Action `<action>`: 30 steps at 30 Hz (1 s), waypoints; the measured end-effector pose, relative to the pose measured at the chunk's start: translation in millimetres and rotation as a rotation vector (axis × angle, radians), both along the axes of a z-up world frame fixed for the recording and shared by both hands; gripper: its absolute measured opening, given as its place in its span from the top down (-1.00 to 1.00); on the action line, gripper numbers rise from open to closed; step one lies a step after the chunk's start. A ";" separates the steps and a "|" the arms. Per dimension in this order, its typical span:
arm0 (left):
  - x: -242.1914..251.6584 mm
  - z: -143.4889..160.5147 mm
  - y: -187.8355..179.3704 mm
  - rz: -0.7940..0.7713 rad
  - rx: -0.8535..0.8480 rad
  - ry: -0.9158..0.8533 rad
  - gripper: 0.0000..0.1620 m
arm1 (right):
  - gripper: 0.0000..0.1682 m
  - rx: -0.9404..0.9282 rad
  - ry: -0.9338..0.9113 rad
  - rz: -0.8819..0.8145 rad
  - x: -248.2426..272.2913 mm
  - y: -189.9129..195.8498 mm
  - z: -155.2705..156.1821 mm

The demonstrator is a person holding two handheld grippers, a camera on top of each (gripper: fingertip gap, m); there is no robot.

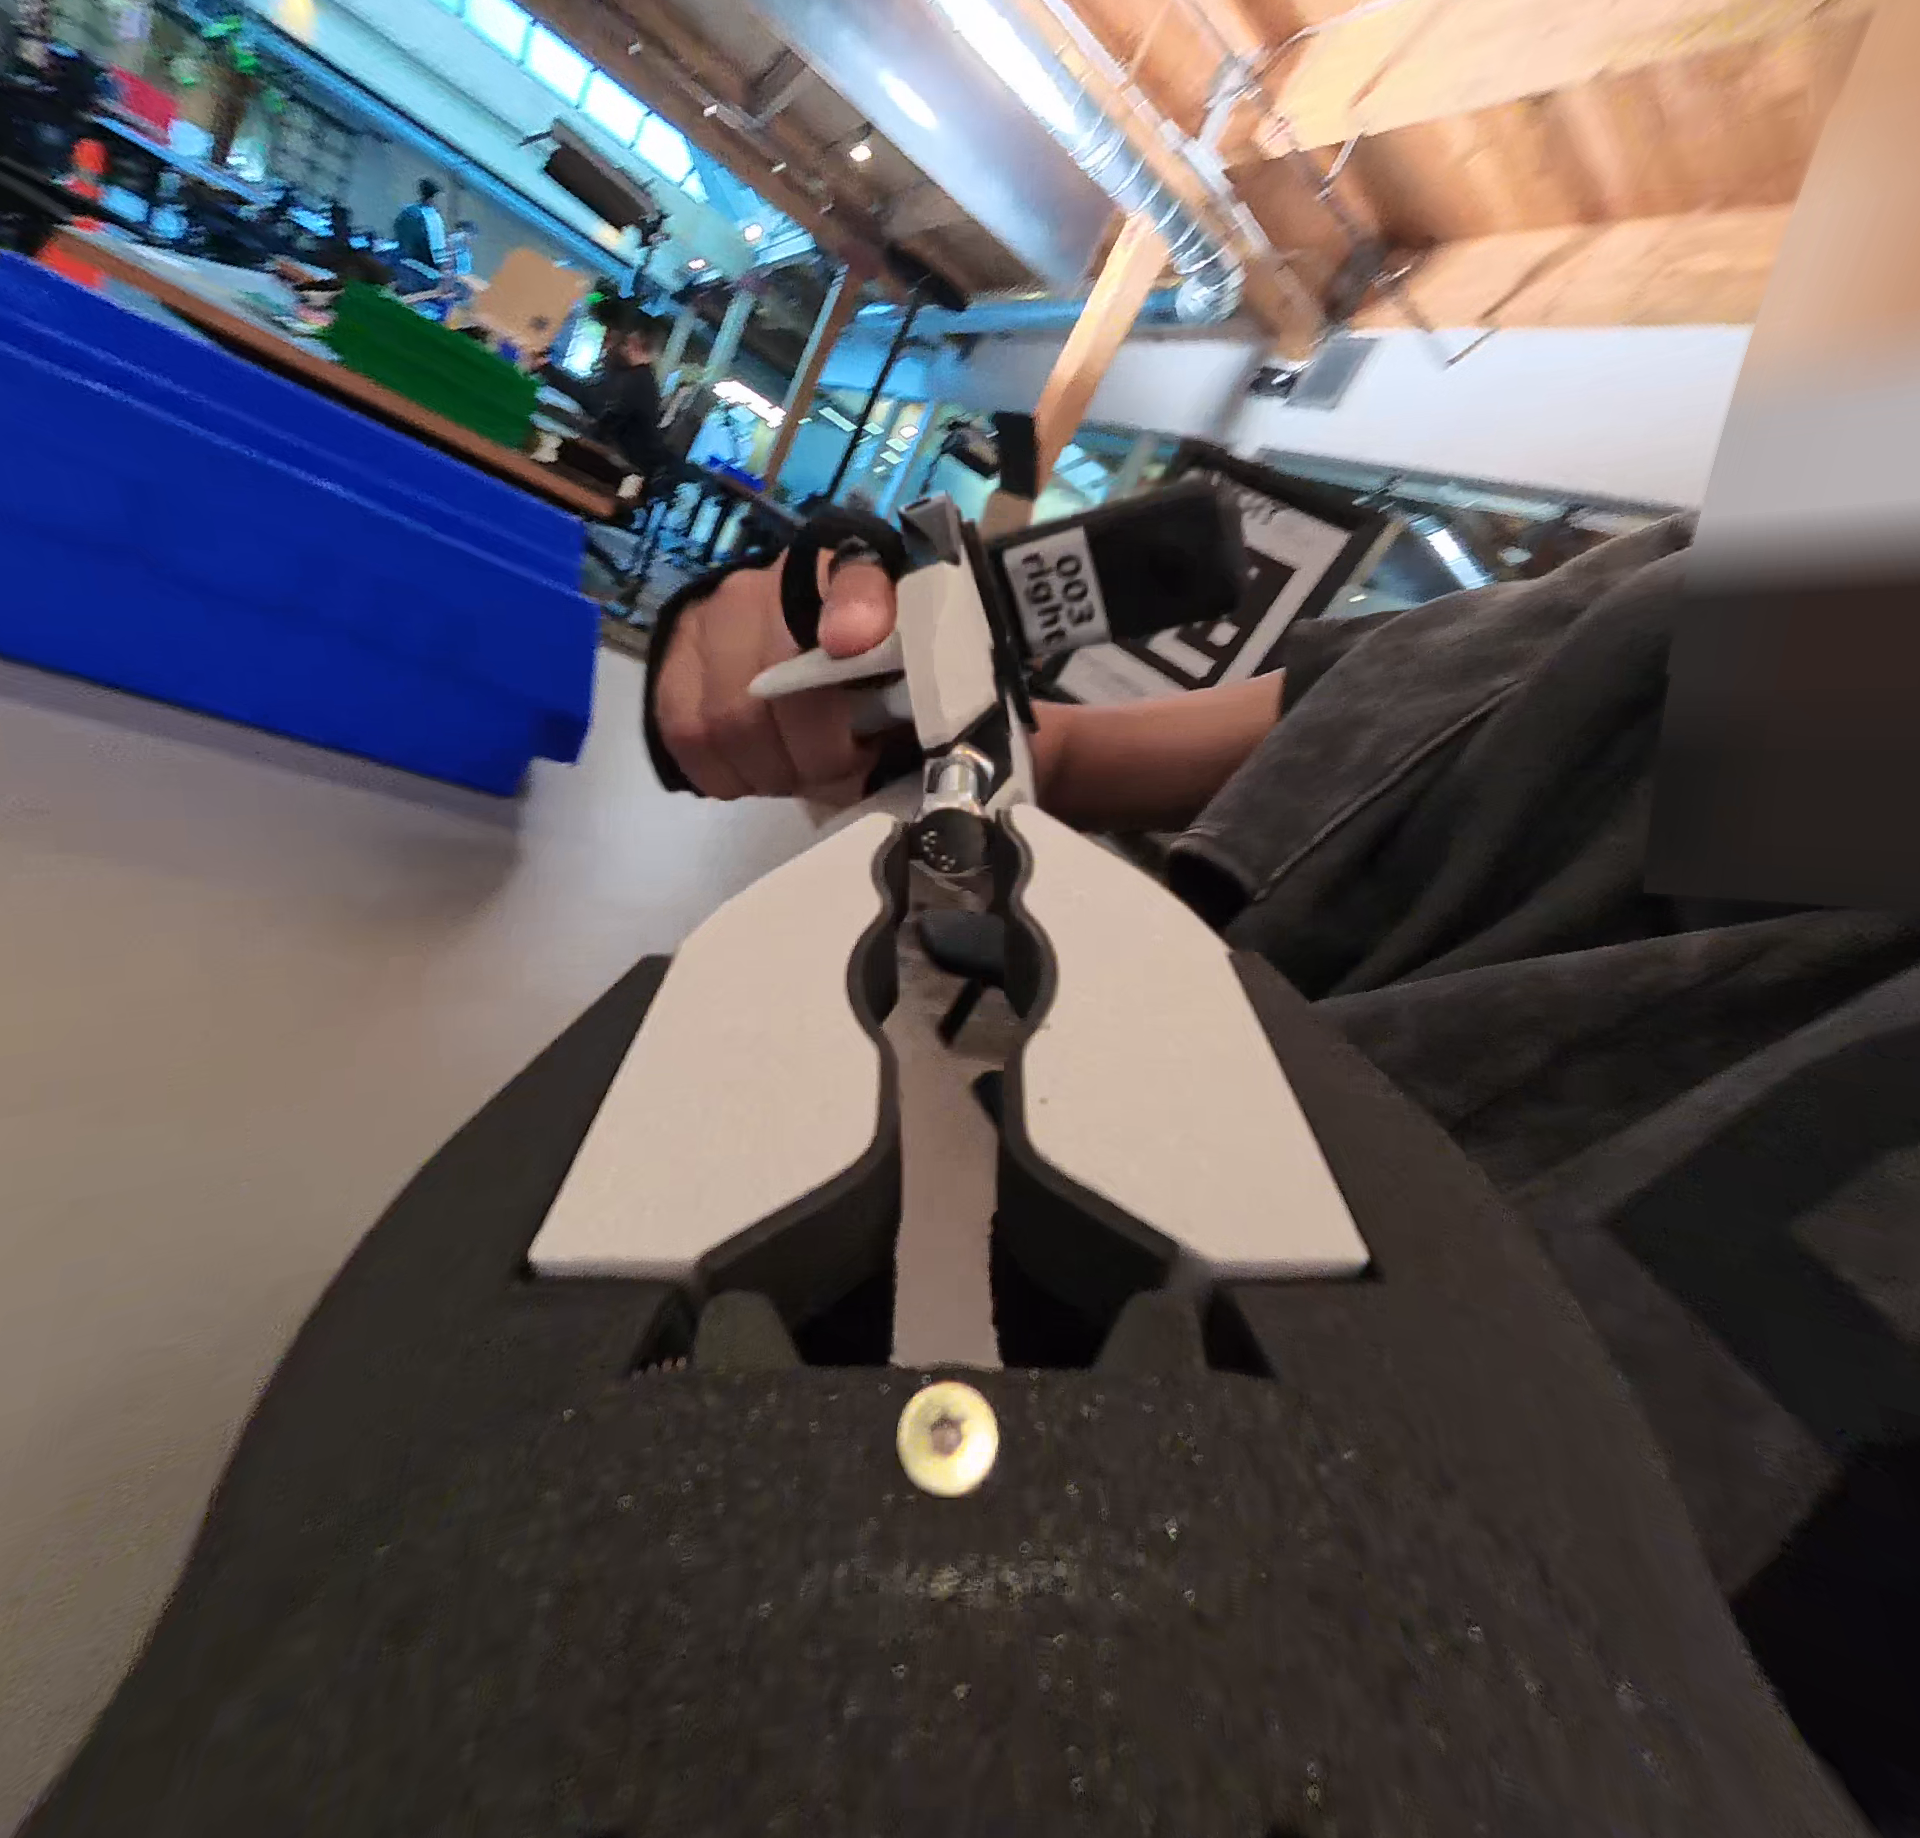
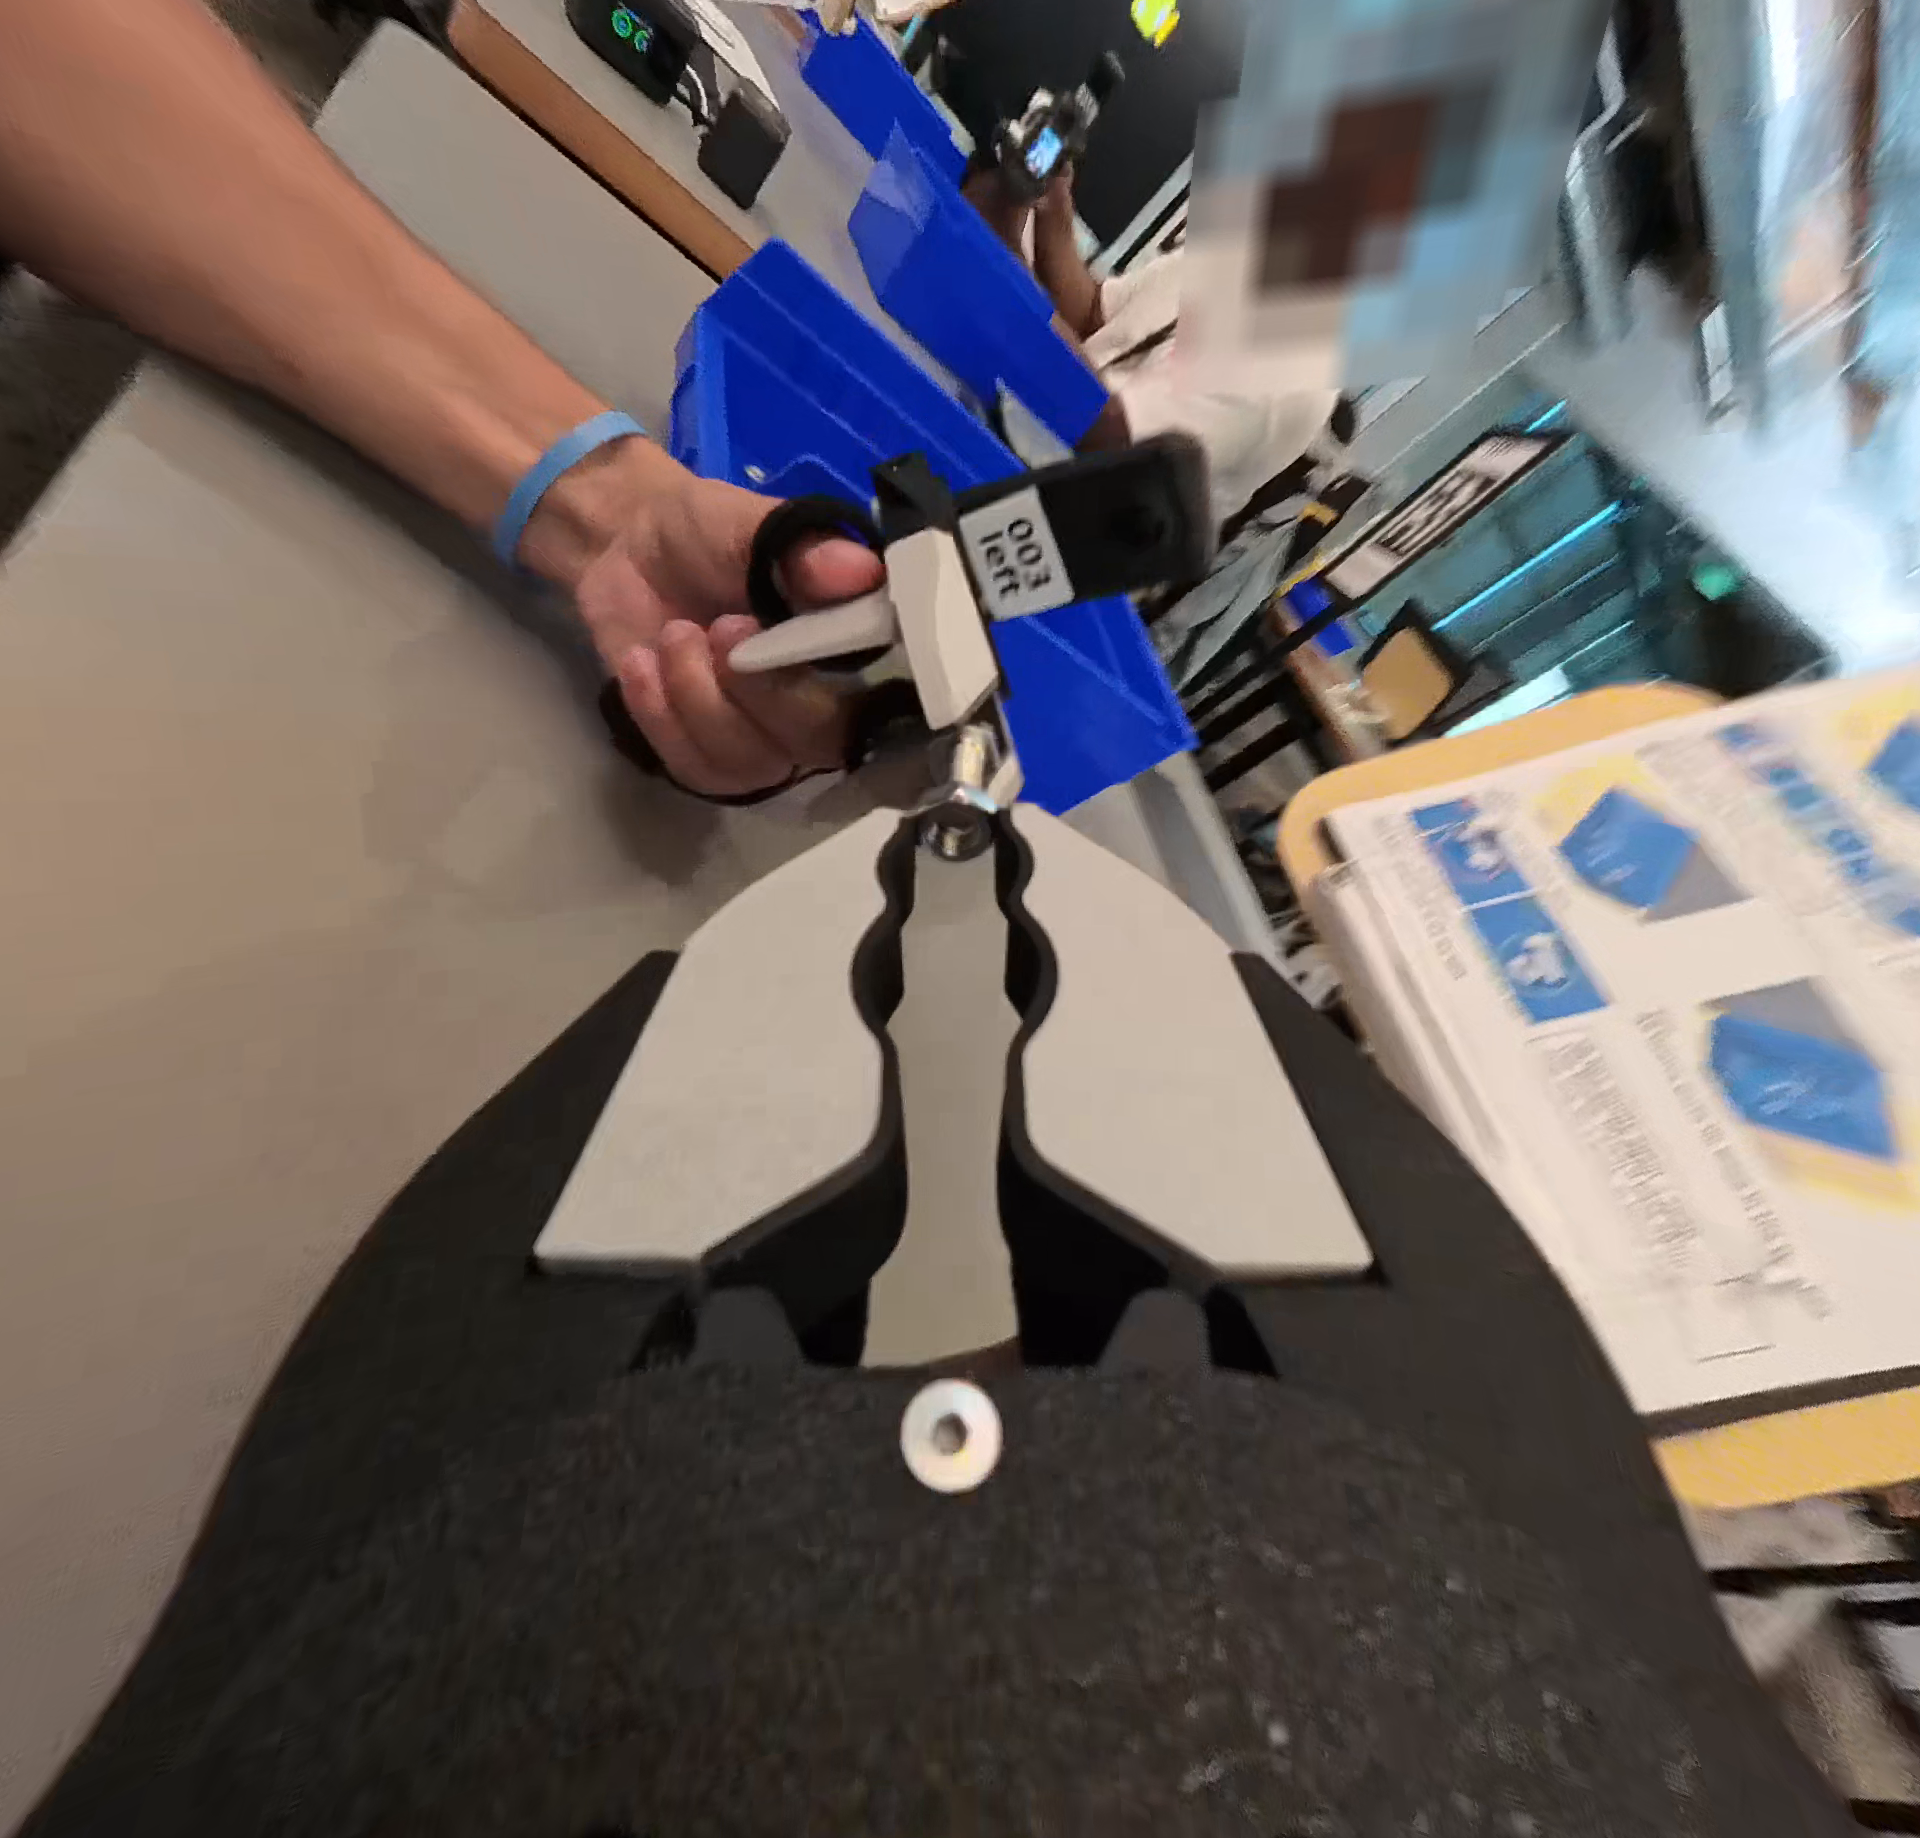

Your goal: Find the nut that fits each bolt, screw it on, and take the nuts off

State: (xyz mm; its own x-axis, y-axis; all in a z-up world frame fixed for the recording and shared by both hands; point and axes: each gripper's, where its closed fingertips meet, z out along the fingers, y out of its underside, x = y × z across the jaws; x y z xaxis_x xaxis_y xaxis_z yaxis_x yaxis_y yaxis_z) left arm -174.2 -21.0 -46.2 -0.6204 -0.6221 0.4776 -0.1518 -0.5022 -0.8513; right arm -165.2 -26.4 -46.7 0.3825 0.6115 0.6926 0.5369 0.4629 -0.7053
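Bolt [image 1: 948, 838] pinched between both grippers' fingers [image 1: 821, 915].

Shiny bolt [image 1: 948, 843] between both hand-held grippers' tips

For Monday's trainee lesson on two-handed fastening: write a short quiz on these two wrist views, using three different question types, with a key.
1. True or false: the left gripper is open, clear of the bolt.
2. The bins on the table are: A red, B blue, C yellow?
3. What does the right gripper pinch at its tips?
Key: 1 false, it is shut on the bolt's dark head; 2 B; 3 a silver nut.
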 end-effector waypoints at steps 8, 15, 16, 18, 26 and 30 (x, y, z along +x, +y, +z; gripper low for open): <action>-4.8 0.4 -1.1 -0.034 -0.016 0.001 0.82 | 0.83 0.169 -0.161 -0.026 -4.3 1.0 3.3; 1.1 -6.8 1.5 0.027 0.048 0.033 0.82 | 0.83 -0.202 0.040 0.013 -1.6 0.2 -13.1; 1.5 -6.8 1.9 0.034 0.054 0.034 0.82 | 0.83 -0.235 0.071 0.010 -1.3 0.6 -13.6; 1.9 -6.3 3.6 0.054 0.067 0.029 0.82 | 0.83 -0.310 0.138 -0.001 -1.2 2.3 -14.2; 1.8 -2.0 9.8 0.136 0.119 -0.008 0.82 | 0.83 -0.668 0.490 0.018 -0.9 9.6 -7.1; 2.9 -5.1 11.8 0.177 0.178 -0.004 0.81 | 0.83 -0.898 0.635 0.039 -0.6 11.2 -11.1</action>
